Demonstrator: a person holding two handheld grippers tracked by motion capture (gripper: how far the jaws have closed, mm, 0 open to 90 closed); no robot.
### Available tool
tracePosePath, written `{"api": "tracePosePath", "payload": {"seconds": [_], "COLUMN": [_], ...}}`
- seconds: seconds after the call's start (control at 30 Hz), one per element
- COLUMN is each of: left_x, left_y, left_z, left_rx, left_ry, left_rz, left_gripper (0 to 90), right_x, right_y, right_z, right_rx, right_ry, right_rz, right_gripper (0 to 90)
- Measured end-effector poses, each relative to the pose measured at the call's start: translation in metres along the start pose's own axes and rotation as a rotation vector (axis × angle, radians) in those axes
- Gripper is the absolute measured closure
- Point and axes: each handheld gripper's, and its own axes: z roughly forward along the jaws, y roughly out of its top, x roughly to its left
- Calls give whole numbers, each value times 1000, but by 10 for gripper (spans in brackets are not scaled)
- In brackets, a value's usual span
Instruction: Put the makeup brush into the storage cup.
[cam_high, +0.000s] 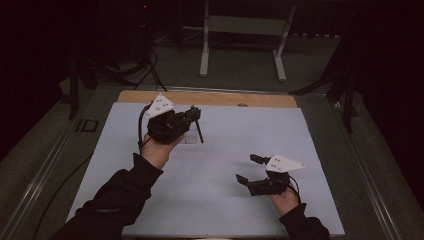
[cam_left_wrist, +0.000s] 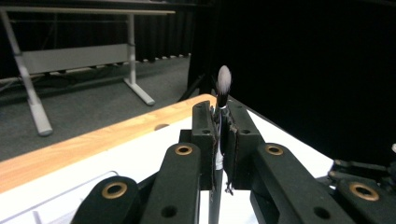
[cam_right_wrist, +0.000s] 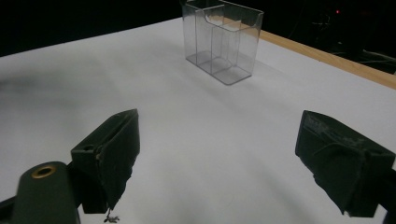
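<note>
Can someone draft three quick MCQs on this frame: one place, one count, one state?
1. Where is the clear organizer box?
A. On the white table top
B. On the floor
C. In the right gripper

2. How many compartments does its open top show?
A. One
B. Five
C. Three

3. What state is the left gripper in?
A. Wide open
B. Shut on the makeup brush
C. Shut on nothing

Answers:
1. A, the right gripper view shows it standing on the white table top.
2. C, two inner walls split it into three.
3. B, the left gripper view shows the jaws pinching the handle of the makeup brush, bristles above; the right gripper is open.
</note>
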Motion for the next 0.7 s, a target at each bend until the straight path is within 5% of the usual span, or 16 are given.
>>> {"api": "tracePosePath", "payload": {"seconds": [0.37, 0.7], "left_x": [29, 52], "left_y": [21, 30], "left_z": [-12, -3], "left_rx": [-39, -34], "left_ry": [87, 144], "left_rz": [29, 63], "left_gripper": [854, 853], "right_x": [-1, 0], "right_y": [0, -1], "right_z": [0, 2], "right_rx": [-1, 4], "right_ry": [11, 19], "right_rz": [19, 32], "right_gripper": [141, 141]}}
